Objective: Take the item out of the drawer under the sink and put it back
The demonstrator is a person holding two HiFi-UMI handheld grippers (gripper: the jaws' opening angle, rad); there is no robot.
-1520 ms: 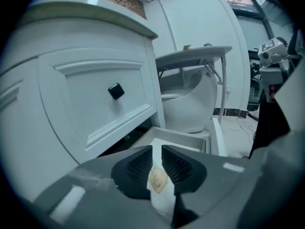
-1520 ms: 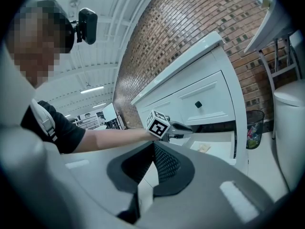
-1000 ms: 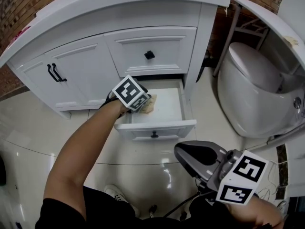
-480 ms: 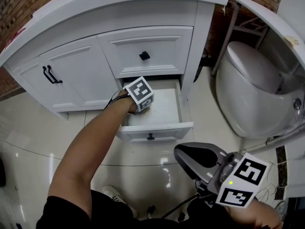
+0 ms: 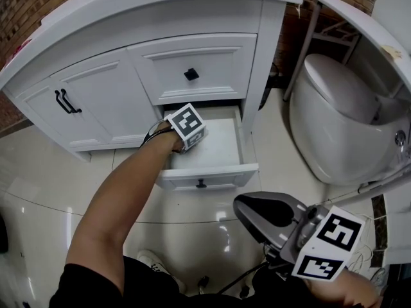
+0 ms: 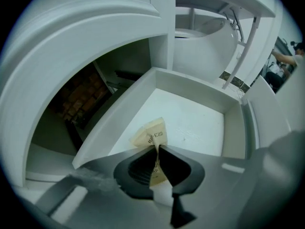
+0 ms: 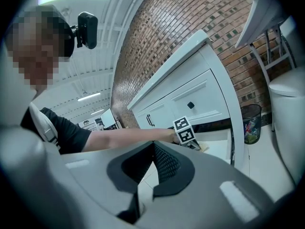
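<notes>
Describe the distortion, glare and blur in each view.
Head view: fisheye bows the straight edges of the vanity; the glossy floor shows glare patches. Left gripper view: dark round vignette; the packet in the left gripper is fairly sharp, the gripper body soft. Right gripper view: the brick wall curves; a mosaic patch covers the face.
</notes>
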